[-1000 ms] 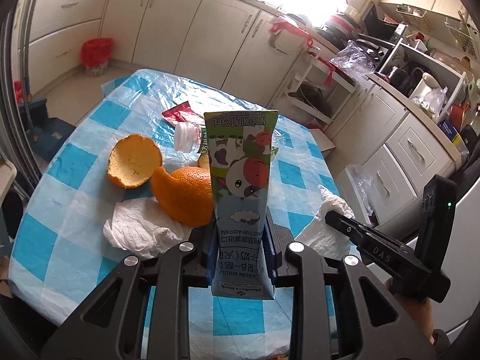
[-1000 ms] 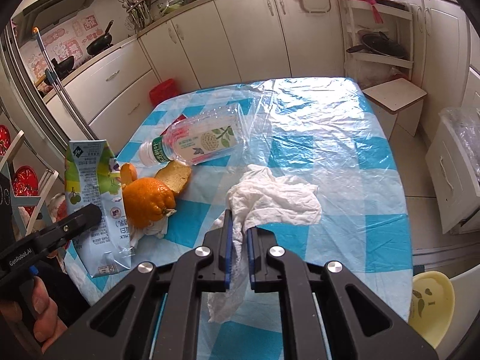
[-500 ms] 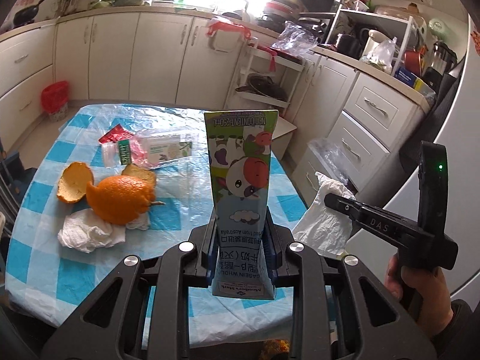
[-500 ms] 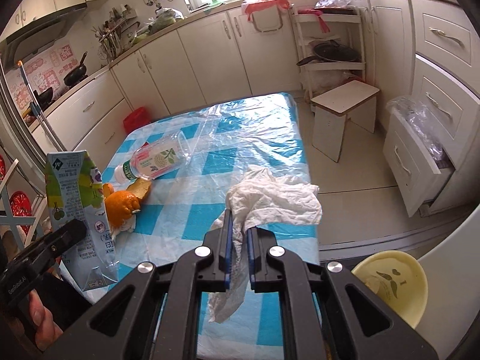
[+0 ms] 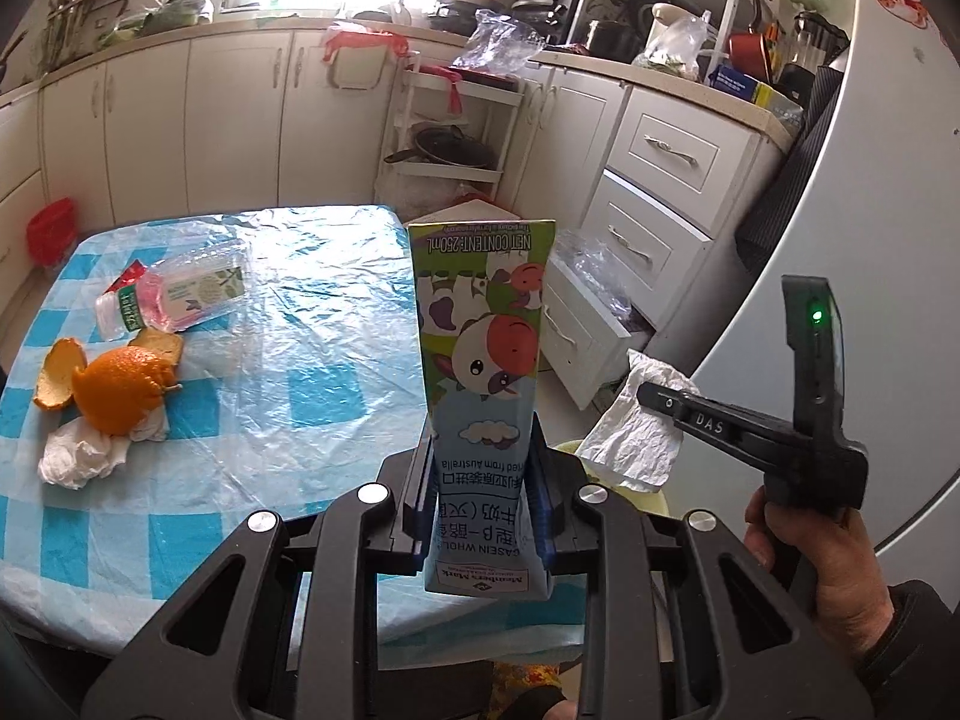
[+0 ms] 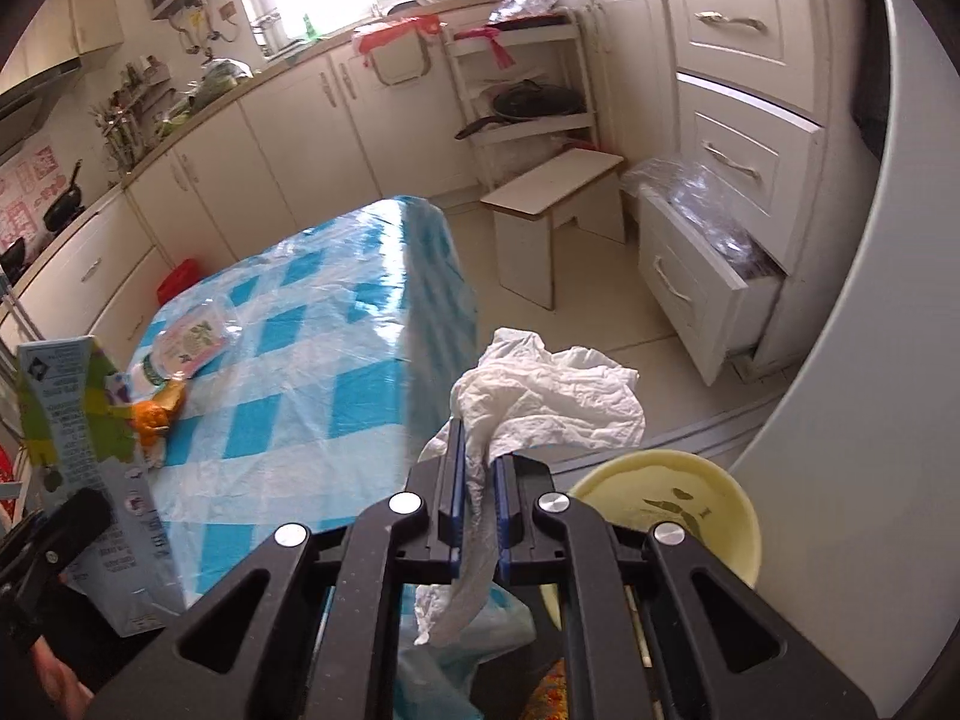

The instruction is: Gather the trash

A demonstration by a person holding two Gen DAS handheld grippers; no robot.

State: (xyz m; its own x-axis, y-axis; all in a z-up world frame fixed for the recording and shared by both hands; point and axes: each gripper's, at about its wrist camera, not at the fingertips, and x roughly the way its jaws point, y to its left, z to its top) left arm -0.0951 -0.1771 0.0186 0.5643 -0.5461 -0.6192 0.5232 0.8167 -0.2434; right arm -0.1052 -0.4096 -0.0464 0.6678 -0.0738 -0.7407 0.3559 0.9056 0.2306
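My left gripper (image 5: 482, 450) is shut on an upside-down milk carton (image 5: 480, 354), held beyond the table's right edge; the carton also shows in the right wrist view (image 6: 78, 444). My right gripper (image 6: 478, 480) is shut on a crumpled white tissue (image 6: 540, 396), held off the table beside a pale yellow bin (image 6: 672, 498). The tissue also shows in the left wrist view (image 5: 642, 432). On the blue-checked table (image 5: 252, 324) lie orange peel (image 5: 114, 390), another white tissue (image 5: 78, 456) and a flattened plastic bottle (image 5: 180, 294).
A half-open drawer (image 6: 696, 276) with a plastic bag stands right of the table. A small white stool (image 6: 552, 204) is on the floor behind it. Cabinets line the back wall, with a red bin (image 5: 51, 228) at the left. A white fridge (image 6: 870, 360) stands at the right.
Both grippers have swung right, off the table, with the carton and the tissue still held. The yellow bin now sits close under the right gripper.
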